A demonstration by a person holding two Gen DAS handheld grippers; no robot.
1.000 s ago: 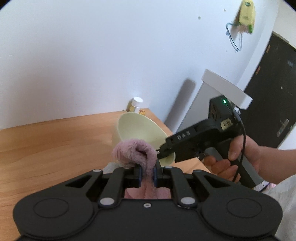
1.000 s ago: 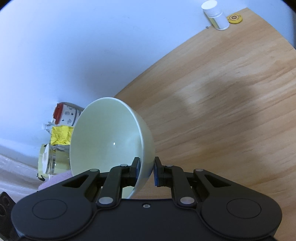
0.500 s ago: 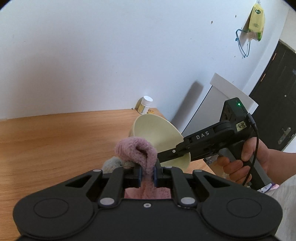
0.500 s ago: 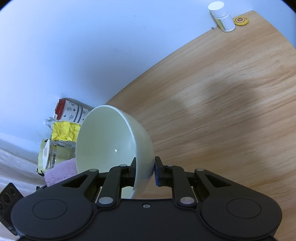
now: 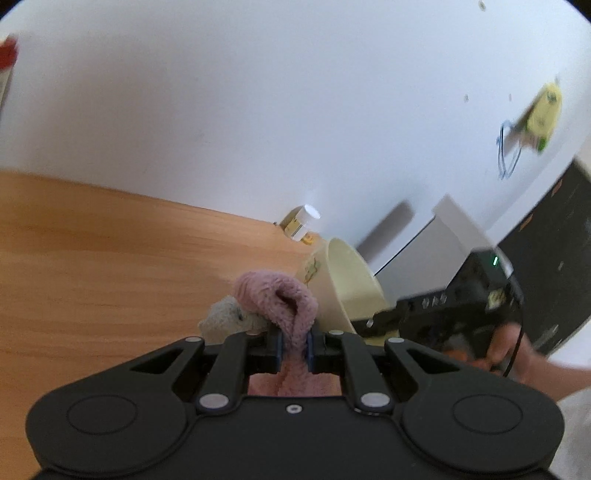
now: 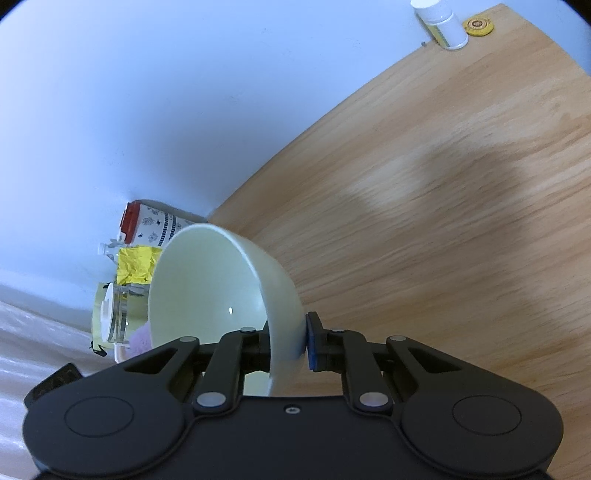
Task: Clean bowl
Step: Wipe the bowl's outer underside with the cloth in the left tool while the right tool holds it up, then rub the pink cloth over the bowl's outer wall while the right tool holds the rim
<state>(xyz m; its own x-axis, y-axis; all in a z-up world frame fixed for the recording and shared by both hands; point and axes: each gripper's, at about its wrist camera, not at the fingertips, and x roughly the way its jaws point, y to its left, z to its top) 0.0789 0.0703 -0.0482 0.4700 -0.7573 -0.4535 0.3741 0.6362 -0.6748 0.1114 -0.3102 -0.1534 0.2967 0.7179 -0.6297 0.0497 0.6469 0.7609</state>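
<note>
My right gripper (image 6: 287, 341) is shut on the rim of a pale cream bowl (image 6: 207, 288), which is tipped on its side above the wooden table (image 6: 424, 192), its hollow facing left. In the left wrist view the same bowl (image 5: 351, 284) shows just right of centre, with the right gripper (image 5: 373, 321) clamped on its lower rim and a hand behind it. My left gripper (image 5: 294, 345) is shut on a folded pink cloth (image 5: 280, 299), whose bulge sits just left of the bowl; whether it touches I cannot tell. A grey-white piece of cloth (image 5: 225, 314) pokes out beside the pink one.
A white-capped pill bottle (image 6: 441, 24) and a small yellow disc (image 6: 478, 26) stand at the table's far corner by the wall. At the left are a patterned canister with a red lid (image 6: 155, 225), a yellow packet (image 6: 135, 264) and a glass jar (image 6: 114, 314). A dark door (image 5: 554, 251) lies to the right.
My left gripper has sunk and rolled, so the table now slopes in its view, and the cloth sits lower beside the bowl. The right gripper holds the bowl in the same place.
</note>
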